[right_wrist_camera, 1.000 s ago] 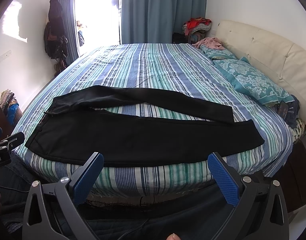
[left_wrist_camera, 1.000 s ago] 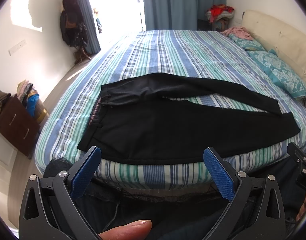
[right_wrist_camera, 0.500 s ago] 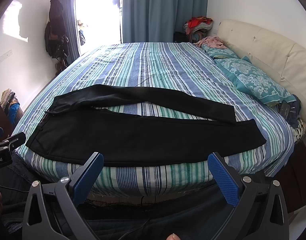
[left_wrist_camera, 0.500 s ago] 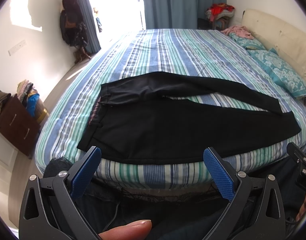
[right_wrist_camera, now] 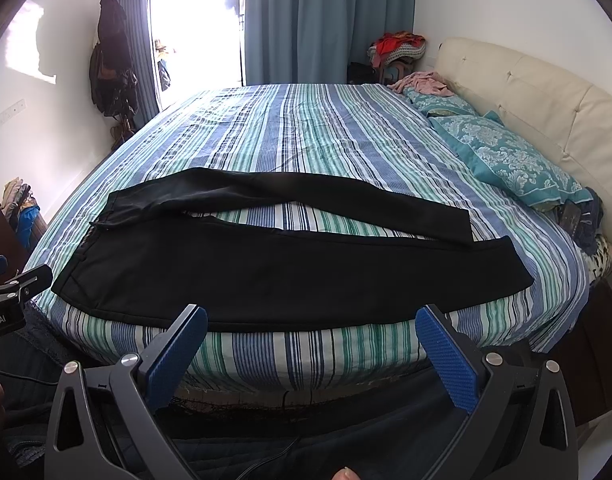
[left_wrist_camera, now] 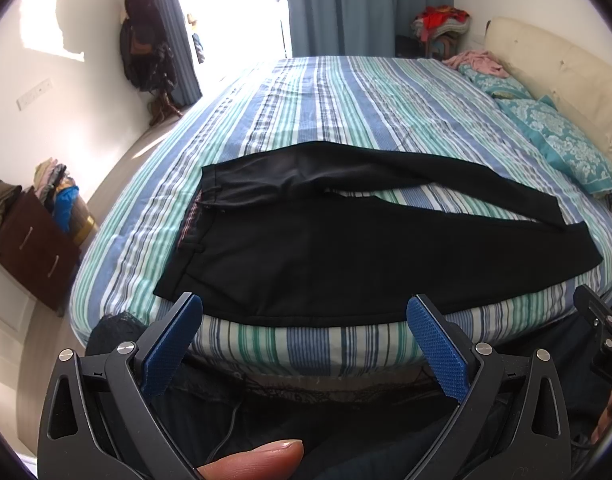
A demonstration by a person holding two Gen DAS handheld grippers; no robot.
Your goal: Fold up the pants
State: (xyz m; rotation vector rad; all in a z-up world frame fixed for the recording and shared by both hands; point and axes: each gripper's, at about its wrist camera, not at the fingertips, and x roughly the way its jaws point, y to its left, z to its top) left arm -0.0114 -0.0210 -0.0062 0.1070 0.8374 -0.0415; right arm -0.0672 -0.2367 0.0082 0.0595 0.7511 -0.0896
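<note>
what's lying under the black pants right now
The black pants lie flat on the striped bedspread, stripes visible between the legs. Anything beneath the fabric itself is covered.

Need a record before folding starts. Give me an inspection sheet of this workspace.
Surface: bed with striped sheet, mostly bare beyond the pants.
Job's things: black pants spread flat near the front edge, waistband left, legs running right and parted; not yet folded.
Clutter: two teal pillows by the headboard, pink garment on the far one, dark items at the right edge.
Grippers: left gripper open, short of the bed, holding nothing; right gripper open, likewise.
Cables: thin cable low in the left view, below the bed edge.
Surroundings: blue curtains, bright doorway, coat rack, dresser with clothes, clothes pile in the corner.
</note>
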